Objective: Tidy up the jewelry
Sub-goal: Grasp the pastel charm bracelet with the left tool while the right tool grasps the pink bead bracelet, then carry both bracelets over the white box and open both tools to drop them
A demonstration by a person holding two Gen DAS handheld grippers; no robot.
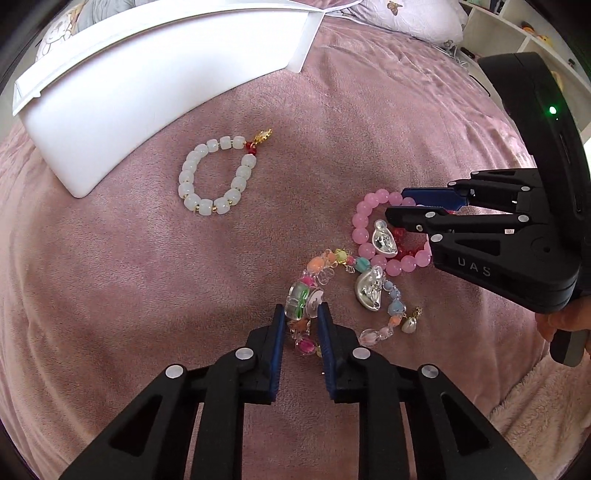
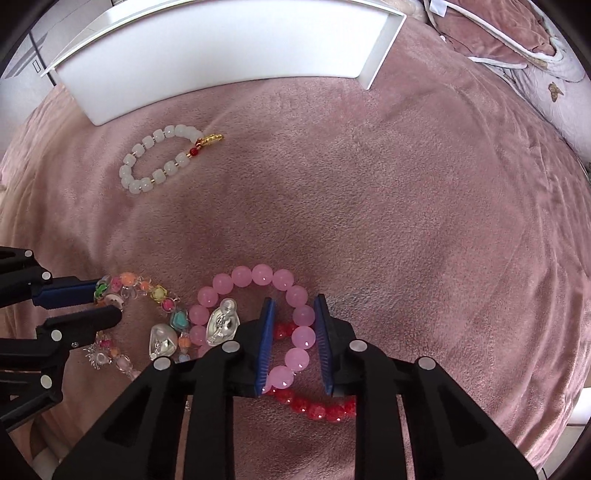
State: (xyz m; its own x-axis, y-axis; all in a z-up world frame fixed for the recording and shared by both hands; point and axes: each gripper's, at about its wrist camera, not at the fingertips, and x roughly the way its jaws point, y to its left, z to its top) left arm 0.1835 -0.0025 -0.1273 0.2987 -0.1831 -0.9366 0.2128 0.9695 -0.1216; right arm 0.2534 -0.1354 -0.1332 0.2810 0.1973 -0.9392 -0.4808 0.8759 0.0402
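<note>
Several bracelets lie on a pink blanket. My left gripper [image 1: 302,308] is shut on the multicoloured bead bracelet [image 1: 328,264], its jaws pinching the clear and green beads; it also shows in the right wrist view [image 2: 110,299]. My right gripper [image 2: 293,306] straddles the right side of the pink bead bracelet [image 2: 258,275], its jaws close around the beads. A red bead bracelet [image 2: 314,408] lies under it. Two silver charms [image 2: 221,325] sit between the piles. A white bead bracelet [image 1: 210,173] with a gold charm lies apart, near the white box [image 1: 155,74].
The white open box [image 2: 221,48] stands at the far edge of the blanket. Pillows [image 2: 554,85] lie at the far right. A small pearl charm [image 1: 410,325] rests beside the multicoloured bracelet. White shelves [image 1: 517,33] stand in the far right corner.
</note>
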